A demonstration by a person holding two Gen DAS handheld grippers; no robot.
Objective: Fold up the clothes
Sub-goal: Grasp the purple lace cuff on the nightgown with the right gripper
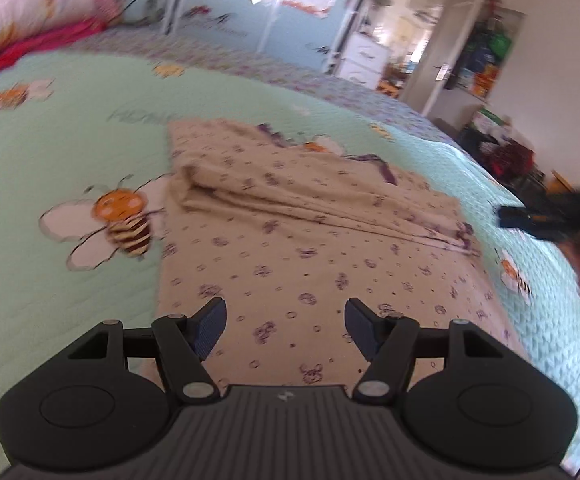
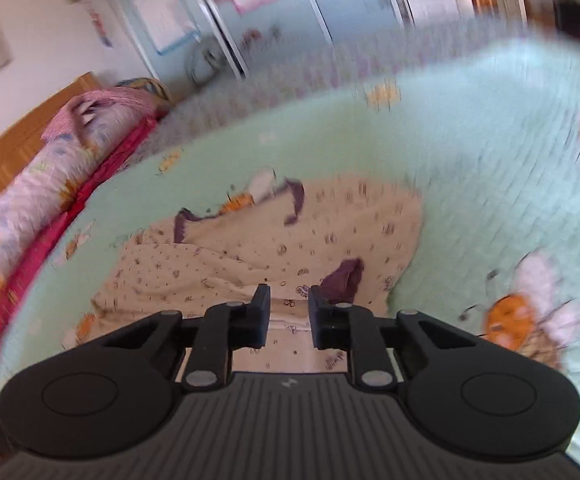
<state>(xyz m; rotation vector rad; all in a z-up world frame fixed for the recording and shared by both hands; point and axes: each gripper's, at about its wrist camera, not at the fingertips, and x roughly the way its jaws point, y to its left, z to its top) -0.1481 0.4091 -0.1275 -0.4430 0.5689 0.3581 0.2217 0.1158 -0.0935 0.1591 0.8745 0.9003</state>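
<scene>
A cream garment (image 1: 310, 248) with small purple prints and purple trim lies on the green bee-print bedspread (image 1: 69, 140), with one side folded over into a long ridge. My left gripper (image 1: 285, 312) hovers over its near part, open wide, with nothing between the fingers. The other gripper (image 1: 530, 216) shows blurred at the right edge of the left wrist view, beside the garment's right side. In the right wrist view the garment (image 2: 269, 240) lies rumpled ahead, a purple cuff (image 2: 342, 276) just past my right gripper (image 2: 289, 300). That gripper is open by a narrow gap above the cloth.
Rolled floral bedding (image 1: 17, 4) and a pink sheet (image 2: 49, 232) lie along the wooden headboard (image 2: 13, 140). Wardrobe doors (image 1: 225, 4) stand beyond the bed. A doorway (image 1: 406, 28) and clutter on the floor (image 1: 506, 152) are at the far right. The bedspread (image 2: 490, 160) stretches around the garment.
</scene>
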